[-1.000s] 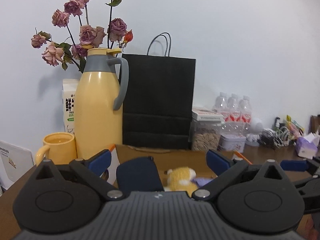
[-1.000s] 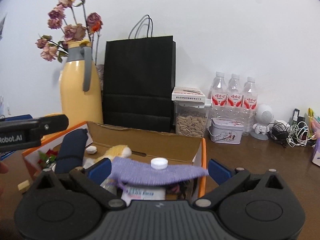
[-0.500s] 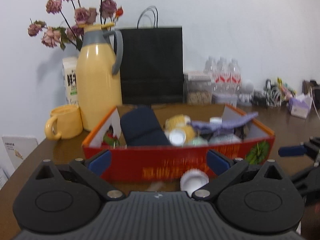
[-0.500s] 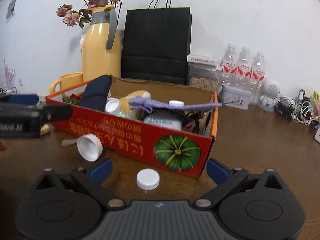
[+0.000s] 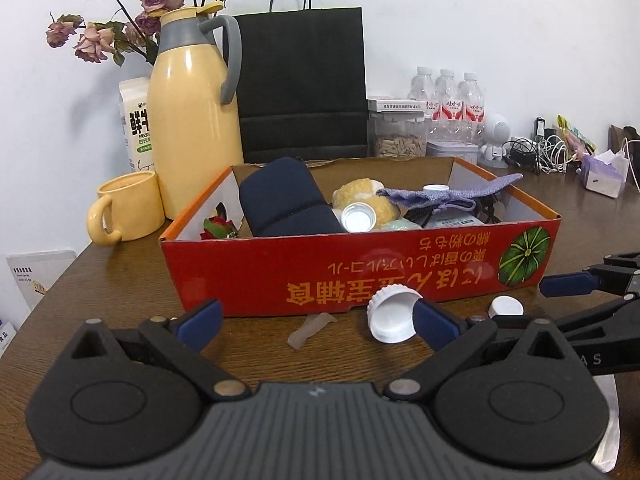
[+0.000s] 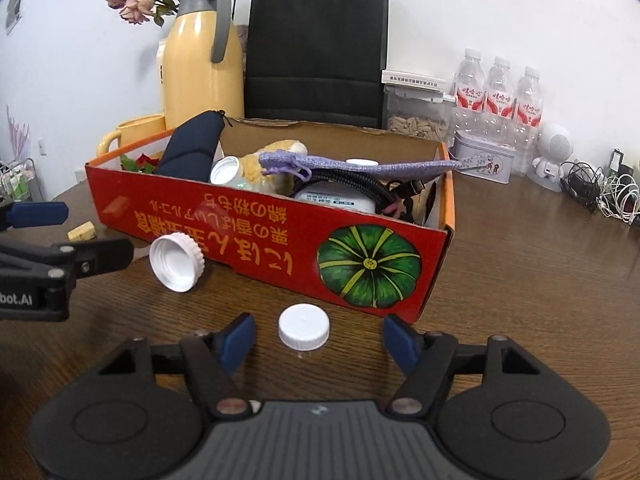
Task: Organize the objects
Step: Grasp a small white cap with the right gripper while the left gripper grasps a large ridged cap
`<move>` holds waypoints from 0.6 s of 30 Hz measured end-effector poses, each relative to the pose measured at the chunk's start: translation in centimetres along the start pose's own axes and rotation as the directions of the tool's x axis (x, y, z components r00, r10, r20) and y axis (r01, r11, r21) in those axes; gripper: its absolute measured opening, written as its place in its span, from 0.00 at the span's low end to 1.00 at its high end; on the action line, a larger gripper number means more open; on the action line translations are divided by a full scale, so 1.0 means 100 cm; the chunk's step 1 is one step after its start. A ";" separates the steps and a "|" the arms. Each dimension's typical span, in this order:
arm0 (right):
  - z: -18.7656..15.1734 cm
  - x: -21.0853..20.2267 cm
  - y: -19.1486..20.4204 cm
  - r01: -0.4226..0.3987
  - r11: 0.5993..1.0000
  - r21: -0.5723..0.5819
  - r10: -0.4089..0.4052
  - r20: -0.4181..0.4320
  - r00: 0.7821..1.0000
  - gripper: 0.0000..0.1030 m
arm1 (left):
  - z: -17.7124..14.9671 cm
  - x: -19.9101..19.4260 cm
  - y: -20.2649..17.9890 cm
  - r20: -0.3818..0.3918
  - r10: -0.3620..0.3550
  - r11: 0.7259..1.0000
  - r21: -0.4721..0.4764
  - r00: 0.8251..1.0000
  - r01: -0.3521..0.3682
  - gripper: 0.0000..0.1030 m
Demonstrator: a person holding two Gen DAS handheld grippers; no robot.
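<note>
Hand-held gripper (image 6: 316, 338) by box (image 6: 248, 220) printed with upside-down script.

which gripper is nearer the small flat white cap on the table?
Right. The right gripper straddles the small flat white cap, pads not touching it. The left gripper sits off to its left, by the larger tilted cap.

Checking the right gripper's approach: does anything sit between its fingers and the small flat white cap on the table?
Nothing visible. The small flat white cap lies on bare wooden table just ahead of the open right gripper, whose jaws have been closing.
</note>
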State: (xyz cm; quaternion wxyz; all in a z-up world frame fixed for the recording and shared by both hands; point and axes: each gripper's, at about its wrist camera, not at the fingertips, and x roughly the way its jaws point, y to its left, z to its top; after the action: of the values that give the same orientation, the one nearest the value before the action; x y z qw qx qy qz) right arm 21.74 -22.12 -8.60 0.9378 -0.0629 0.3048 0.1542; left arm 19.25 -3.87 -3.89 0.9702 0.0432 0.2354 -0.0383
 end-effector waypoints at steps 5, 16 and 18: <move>0.001 0.005 -0.003 -0.009 1.000 0.019 0.010 -0.024 1.000 0.66 | 0.000 0.001 0.000 -0.003 0.002 1.000 0.001 1.000 -0.002 1.00; 0.001 0.005 -0.003 -0.041 0.999 0.023 0.041 -0.020 0.999 0.48 | -0.001 0.002 0.000 -0.009 0.007 1.000 0.008 1.000 -0.007 1.00; 0.002 0.004 -0.003 -0.049 0.999 0.019 0.049 -0.013 0.999 0.33 | -0.002 0.003 -0.001 -0.011 0.008 1.000 0.011 1.000 -0.008 1.00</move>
State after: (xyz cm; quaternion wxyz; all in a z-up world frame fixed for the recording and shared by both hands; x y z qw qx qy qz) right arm 22.20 -22.23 -8.67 0.9322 -0.0477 0.3141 0.1737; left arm 19.40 -3.95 -4.21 0.9688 0.0495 0.2403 -0.0353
